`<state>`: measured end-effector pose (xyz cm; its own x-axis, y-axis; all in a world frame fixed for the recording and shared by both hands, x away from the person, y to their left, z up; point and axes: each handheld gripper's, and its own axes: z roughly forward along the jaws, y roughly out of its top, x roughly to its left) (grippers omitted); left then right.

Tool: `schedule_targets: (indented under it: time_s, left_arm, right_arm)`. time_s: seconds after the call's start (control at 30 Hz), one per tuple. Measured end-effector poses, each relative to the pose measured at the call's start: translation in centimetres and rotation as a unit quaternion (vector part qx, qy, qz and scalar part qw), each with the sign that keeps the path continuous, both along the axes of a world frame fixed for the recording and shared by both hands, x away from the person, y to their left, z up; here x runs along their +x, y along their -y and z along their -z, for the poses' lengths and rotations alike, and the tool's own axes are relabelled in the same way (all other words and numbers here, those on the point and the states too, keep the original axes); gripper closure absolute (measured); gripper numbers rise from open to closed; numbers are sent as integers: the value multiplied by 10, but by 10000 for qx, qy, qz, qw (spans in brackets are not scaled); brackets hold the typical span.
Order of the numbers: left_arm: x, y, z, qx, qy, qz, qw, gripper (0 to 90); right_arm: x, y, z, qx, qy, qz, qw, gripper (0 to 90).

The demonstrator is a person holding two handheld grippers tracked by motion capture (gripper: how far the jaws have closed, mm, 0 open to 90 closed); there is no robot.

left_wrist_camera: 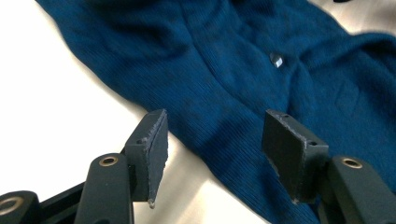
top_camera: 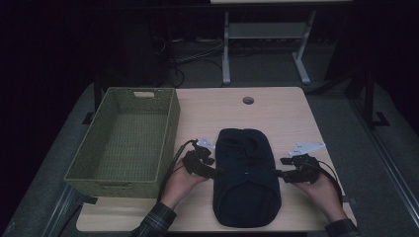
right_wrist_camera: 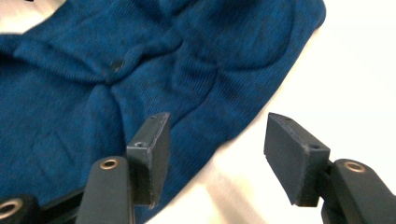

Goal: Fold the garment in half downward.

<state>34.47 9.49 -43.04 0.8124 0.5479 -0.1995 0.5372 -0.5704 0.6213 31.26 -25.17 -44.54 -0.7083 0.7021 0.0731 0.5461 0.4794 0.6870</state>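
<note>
Jaws of the left gripper (top_camera: 216,172) and right gripper (top_camera: 279,173) are spread wide, holding nothing, at opposite edges of the folded dark blue knitted garment (top_camera: 246,175), which is laid on the pale wooden table (top_camera: 281,116) beside the green woven basket (top_camera: 170,129).

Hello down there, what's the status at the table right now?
Left gripper and right gripper both open, one at each side edge of the folded dark blue knitted garment. Garment flat on table. Woven green basket left, nothing between.

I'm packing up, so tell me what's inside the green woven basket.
The green woven basket shows just its bare woven floor in the high view. The near wall hides the strip of floor right behind it.
</note>
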Motion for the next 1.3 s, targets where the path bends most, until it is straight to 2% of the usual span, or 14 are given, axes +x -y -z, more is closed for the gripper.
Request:
schedule_targets:
  time_s: [0.3,0.6,0.8,0.97,1.03,1.13,1.3]
  left_arm:
    - [26,-1,-20,-167,213,-186,9995,409]
    - [50,4,-38,-114,379,-339,9986,410]
    - [74,8,-45,40,432,-432,9981,413]
    - [97,12,-43,223,455,-595,9969,416]
    - [106,12,-41,194,439,-651,9967,420]
    - [118,15,-31,213,413,-733,9962,425]
    - [130,22,-10,320,273,-696,9967,423]
  right_arm:
    - [28,0,-12,111,1,83,9999,402]
    - [53,2,-28,280,32,170,9995,402]
    - [69,1,-39,349,83,215,9991,405]
    - [85,-2,-42,354,112,237,9990,408]
    - [92,-5,-42,333,106,228,9991,408]
    - [100,-9,-41,353,100,216,9991,405]
    - [114,-17,-40,415,117,207,9989,404]
